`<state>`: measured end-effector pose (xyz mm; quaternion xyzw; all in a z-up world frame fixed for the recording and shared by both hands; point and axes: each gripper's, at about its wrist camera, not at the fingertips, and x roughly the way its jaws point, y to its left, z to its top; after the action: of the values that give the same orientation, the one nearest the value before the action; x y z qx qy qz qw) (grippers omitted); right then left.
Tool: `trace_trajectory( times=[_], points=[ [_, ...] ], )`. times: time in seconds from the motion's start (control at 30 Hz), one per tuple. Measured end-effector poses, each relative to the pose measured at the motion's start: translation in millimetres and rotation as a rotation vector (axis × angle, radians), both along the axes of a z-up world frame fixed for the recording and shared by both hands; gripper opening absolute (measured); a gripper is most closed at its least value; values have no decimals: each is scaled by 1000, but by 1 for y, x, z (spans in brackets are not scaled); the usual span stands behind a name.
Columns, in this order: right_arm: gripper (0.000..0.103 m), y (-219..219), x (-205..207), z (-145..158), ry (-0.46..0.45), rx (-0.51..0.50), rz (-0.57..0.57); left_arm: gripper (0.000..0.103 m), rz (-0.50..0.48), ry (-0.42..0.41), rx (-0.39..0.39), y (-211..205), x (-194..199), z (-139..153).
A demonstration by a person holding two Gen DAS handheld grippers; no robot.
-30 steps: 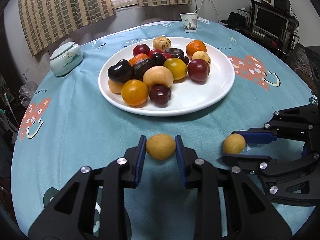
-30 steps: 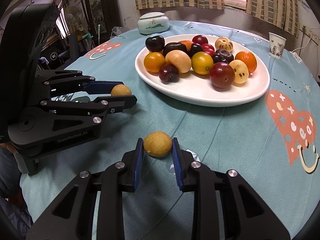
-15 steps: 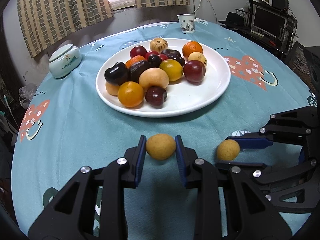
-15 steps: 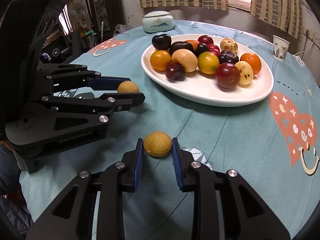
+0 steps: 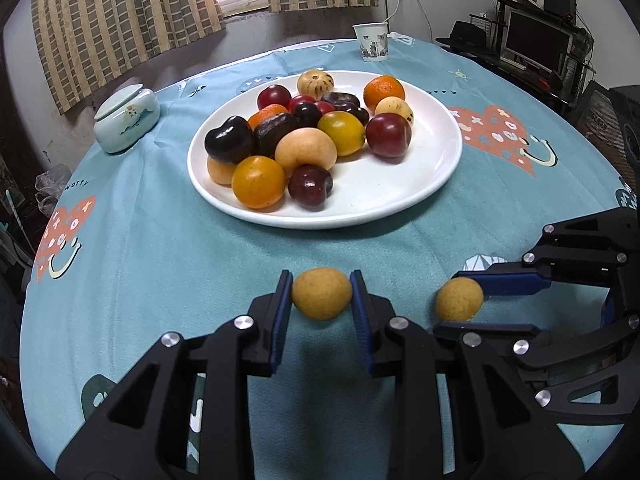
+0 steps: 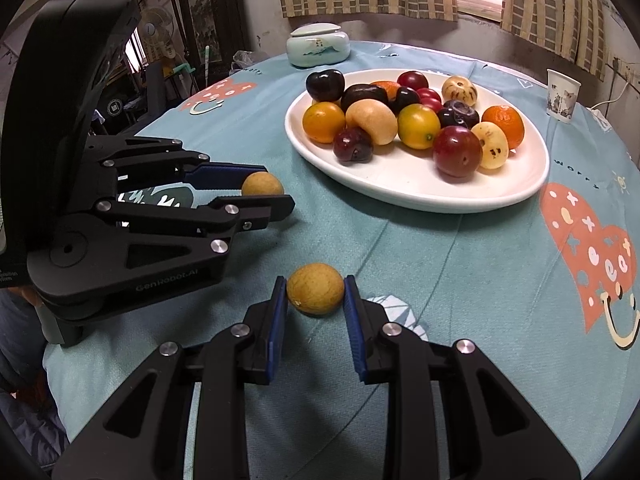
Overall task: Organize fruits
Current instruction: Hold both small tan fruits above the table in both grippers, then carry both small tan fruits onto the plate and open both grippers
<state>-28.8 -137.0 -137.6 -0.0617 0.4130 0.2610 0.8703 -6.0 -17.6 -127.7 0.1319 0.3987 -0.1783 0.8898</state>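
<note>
With each gripper, left (image 5: 322,294) and right (image 6: 315,294), pinching a tan fruit (image 5: 321,293) short of the plate (image 5: 420,200), lift clear of its rim before releasing onto bare white.

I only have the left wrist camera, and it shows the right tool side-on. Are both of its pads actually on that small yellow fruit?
Observer: Yes. The right wrist view shows the right tool from behind, with both blue pads pressed on the yellow-brown fruit.
Operator: Does the big red plum look sound on its far side?
Observer: No, the red plum has small dark holes on that face.
Operator: Is there anything past the table's left edge?
Observer: A standing fan, off the table beside dark furniture.
</note>
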Motion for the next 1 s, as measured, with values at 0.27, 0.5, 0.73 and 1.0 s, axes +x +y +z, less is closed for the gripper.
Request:
trace_trajectory(
  times=[0.27,0.5,0.73,1.0],
  points=[
    [29,1,1,-2,1,-4,3,30,2,1,-1,1,1,0],
    [29,-2,0,14,-37,3,3,29,2,4,-42,3,13,21],
    [28,-37,58,71,-131,80,-157,29,110,-46,-49,-10,77,61],
    [31,-60,142,71,-85,146,-285,53,197,-78,56,-30,129,51]
  ],
)
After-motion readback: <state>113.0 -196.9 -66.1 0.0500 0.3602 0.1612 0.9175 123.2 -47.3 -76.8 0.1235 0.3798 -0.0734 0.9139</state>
